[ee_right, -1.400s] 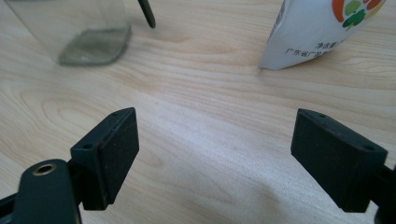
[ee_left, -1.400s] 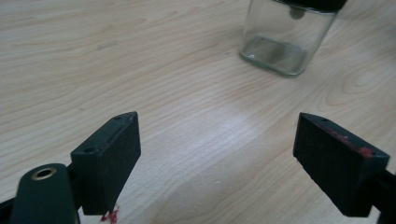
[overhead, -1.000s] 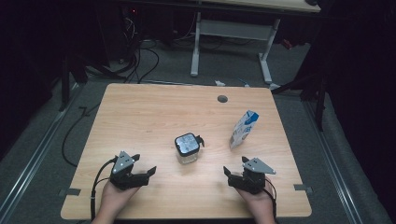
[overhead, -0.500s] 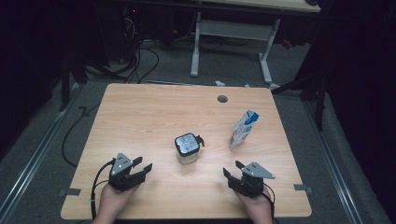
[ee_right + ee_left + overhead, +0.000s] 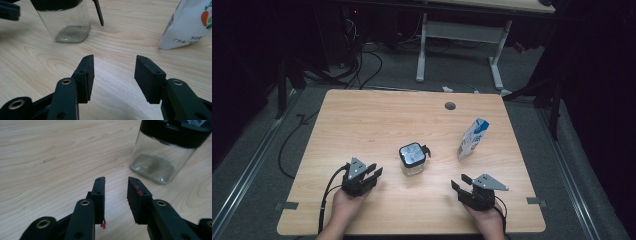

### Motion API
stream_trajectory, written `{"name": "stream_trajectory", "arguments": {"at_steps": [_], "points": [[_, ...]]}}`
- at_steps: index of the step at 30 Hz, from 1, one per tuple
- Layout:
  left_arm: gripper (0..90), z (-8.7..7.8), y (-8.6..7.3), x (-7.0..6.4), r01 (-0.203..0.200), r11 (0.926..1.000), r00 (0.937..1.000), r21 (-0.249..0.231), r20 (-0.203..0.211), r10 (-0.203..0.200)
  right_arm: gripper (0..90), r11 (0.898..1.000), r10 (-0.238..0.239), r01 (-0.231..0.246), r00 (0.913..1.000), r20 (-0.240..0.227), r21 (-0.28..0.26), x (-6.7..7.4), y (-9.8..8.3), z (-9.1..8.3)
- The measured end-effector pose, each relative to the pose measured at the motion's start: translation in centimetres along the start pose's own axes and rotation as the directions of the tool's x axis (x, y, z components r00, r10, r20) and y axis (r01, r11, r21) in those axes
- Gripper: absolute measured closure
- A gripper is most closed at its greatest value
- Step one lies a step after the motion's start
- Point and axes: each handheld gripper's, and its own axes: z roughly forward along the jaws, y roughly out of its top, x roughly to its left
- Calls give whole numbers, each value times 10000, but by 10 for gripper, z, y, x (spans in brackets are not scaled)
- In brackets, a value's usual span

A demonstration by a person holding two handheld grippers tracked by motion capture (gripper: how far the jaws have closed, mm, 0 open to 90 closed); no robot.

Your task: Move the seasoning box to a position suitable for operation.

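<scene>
Near the surface's (image 5: 362, 120) front edge, the left gripper (image 5: 371, 175) and right gripper (image 5: 460, 184) both rested with jaws spread, holding nothing. Between and just beyond them stood a black-lidded glass jar (image 5: 413, 159). Farther right stood a white pouch (image 5: 473, 138), apart from both.

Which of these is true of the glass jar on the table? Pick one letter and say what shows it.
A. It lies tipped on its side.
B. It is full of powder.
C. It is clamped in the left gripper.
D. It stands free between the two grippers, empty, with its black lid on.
D: the glass jar stands upright with its black lid on and nothing visible inside, apart from the left gripper and the right gripper, both open.
</scene>
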Motion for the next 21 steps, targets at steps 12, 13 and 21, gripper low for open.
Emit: {"name": "stream_trajectory", "arguments": {"at_steps": [12,13,21], "points": [[772,31,29,-8,-288,9996,9992,-44,-275,287,509,9999,-111,112,9999,-86,51,1,1,0],[788,32,30,-8,-335,9994,9990,-45,-294,334,509,9999,-131,131,9999,-85,28,1,1,0],[900,49,44,-6,-169,9998,9998,-104,-119,168,613,9993,-381,381,9991,-165,-6,5,2,-1]]}}
